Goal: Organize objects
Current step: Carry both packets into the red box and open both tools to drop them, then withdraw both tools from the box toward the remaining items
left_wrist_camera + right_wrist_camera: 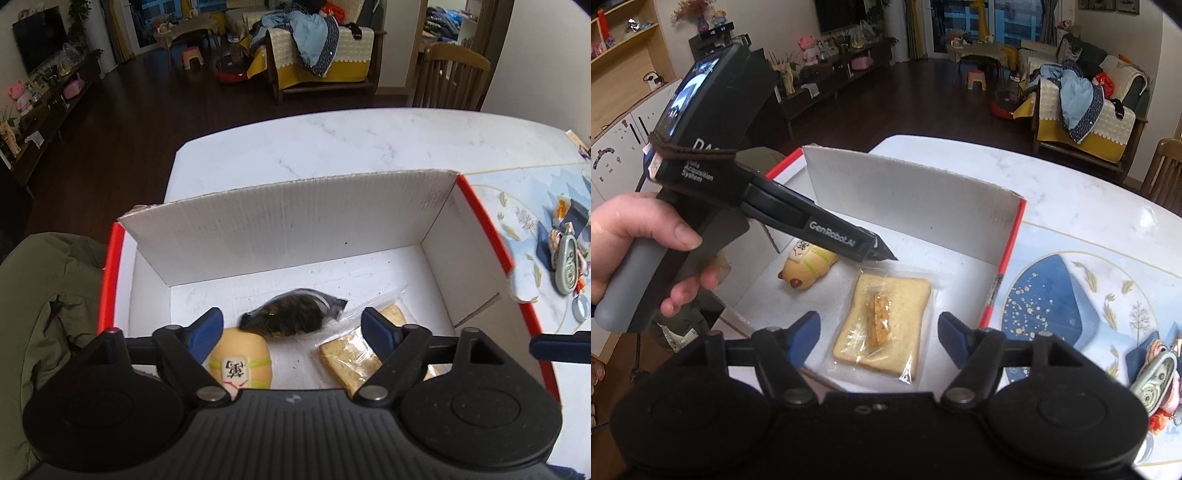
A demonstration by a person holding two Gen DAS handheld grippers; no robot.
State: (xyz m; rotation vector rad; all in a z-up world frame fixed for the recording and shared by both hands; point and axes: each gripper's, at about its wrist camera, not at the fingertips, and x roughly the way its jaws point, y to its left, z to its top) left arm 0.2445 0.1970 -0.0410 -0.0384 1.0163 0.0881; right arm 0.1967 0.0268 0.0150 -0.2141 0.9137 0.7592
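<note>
A white cardboard box with red edges (295,221) (908,192) stands on the table. Inside lie a black snack packet (295,314), a yellow plush toy with a mahjong tile (242,360) (809,264) and wrapped toast (351,360) (886,325). My left gripper (293,330) is open and empty above the box; in the right wrist view (879,253) it hides the black packet. My right gripper (879,339) is open and empty above the toast; one of its fingers (561,347) shows in the left wrist view.
A blue patterned mat (1089,295) lies right of the box, with a green keychain charm (569,264) (1156,384) and small items on it. An olive jacket (48,302) hangs left of the box. A wooden chair (450,77) stands behind the marble table (332,140).
</note>
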